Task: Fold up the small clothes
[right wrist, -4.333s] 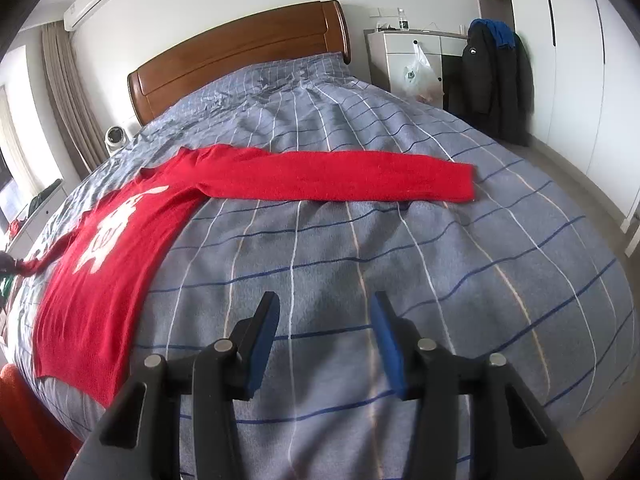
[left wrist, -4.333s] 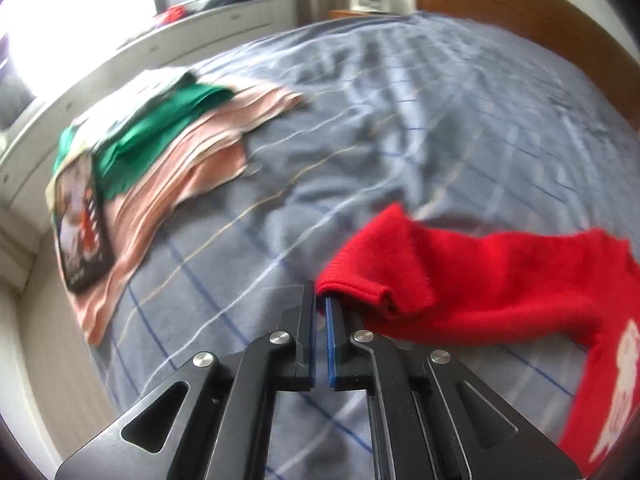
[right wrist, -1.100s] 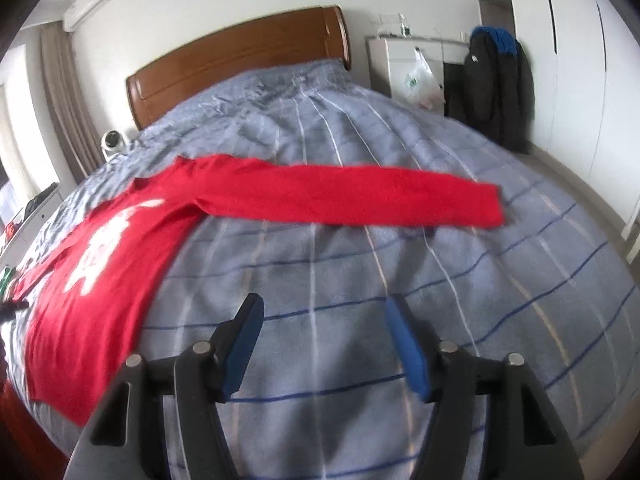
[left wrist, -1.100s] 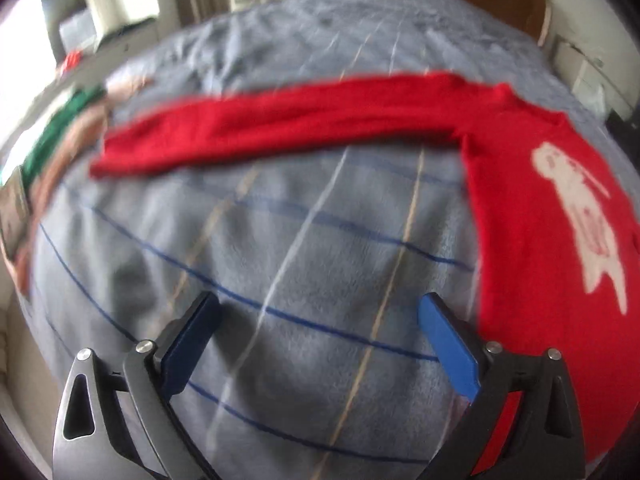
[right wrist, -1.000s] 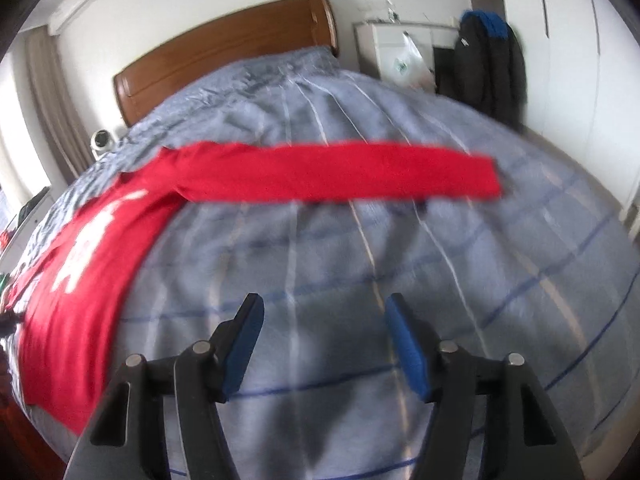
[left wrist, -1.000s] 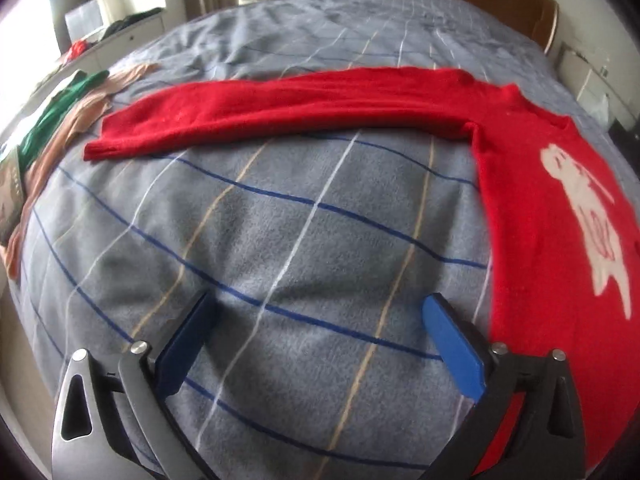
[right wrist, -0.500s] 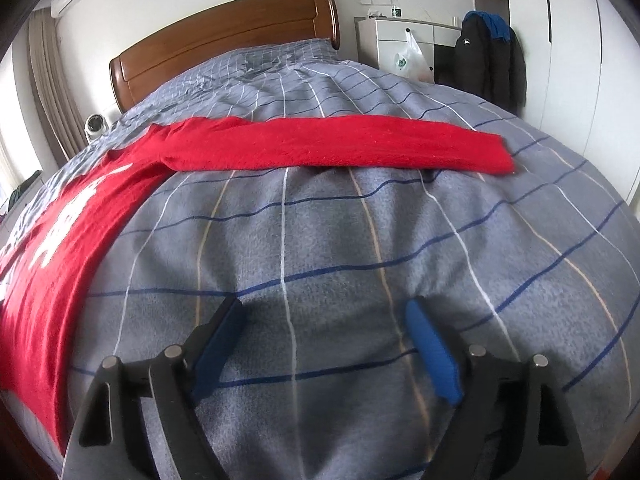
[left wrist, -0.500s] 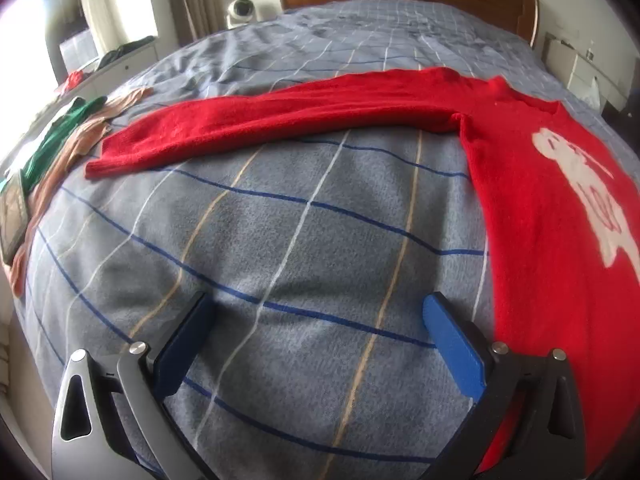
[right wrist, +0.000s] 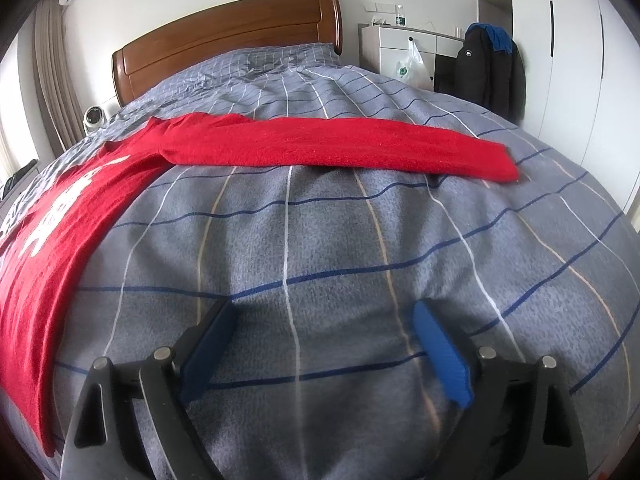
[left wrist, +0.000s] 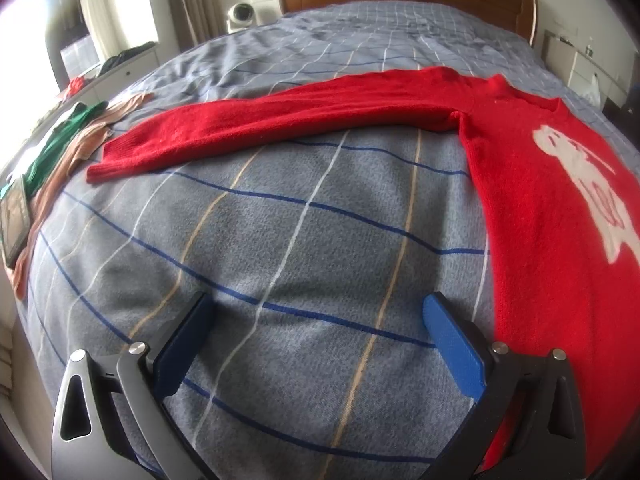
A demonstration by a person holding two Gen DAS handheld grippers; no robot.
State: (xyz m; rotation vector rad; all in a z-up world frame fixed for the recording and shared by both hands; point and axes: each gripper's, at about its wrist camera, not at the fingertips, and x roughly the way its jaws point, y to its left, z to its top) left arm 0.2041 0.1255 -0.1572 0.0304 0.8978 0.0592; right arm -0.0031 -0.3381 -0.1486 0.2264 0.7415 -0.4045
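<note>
While the left claw (left wrist: 316, 336) hangs spread and empty over the bed (left wrist: 304, 240), the red sweater (left wrist: 540, 200) lies flat, one sleeve reaching toward a clothes pile (left wrist: 60, 148). A careless grab could pinch bedcover too.

From the right, the right claw (right wrist: 320, 340), just widened, holds nothing; the other sleeve (right wrist: 340, 148) lies well ahead. No readable writing.

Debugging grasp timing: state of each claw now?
Left claw: open, empty.
Right claw: open, empty, jaws have just been opening.
</note>
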